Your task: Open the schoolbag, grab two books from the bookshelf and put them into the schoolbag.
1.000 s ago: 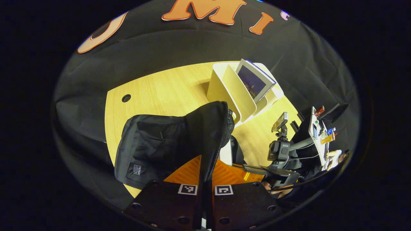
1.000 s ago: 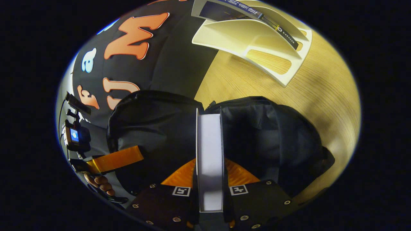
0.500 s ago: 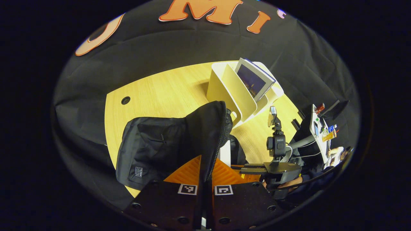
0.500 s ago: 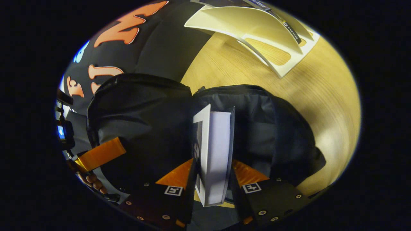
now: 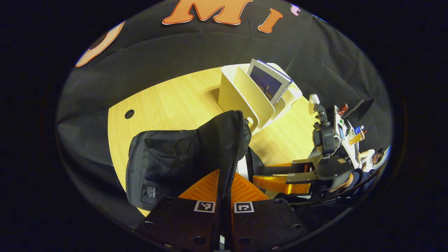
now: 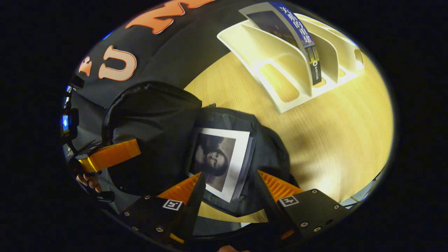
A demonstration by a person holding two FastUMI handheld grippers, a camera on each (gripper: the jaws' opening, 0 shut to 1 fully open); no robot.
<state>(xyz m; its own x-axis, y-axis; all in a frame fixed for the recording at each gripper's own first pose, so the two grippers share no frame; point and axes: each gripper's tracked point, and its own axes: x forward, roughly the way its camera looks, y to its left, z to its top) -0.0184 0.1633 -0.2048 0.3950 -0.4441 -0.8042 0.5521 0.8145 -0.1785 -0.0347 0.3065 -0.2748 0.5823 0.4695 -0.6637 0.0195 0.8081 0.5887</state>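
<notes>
Book (image 6: pixel 219 161) between parted right tongs (image 6: pixel 229 187)

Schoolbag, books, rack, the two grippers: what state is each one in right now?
Schoolbag: open, flap held up.
Left gripper: shut on the schoolbag's flap.
Right gripper: open, above the bag.
Portrait-cover book: lying flat inside the schoolbag, released.
Second book: standing in the bookshelf, leaning.

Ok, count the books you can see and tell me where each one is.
2. One book lies flat in the open schoolbag, below the open right gripper. The other book stands in the white bookshelf on the table. More could be hidden inside the bag.
</notes>
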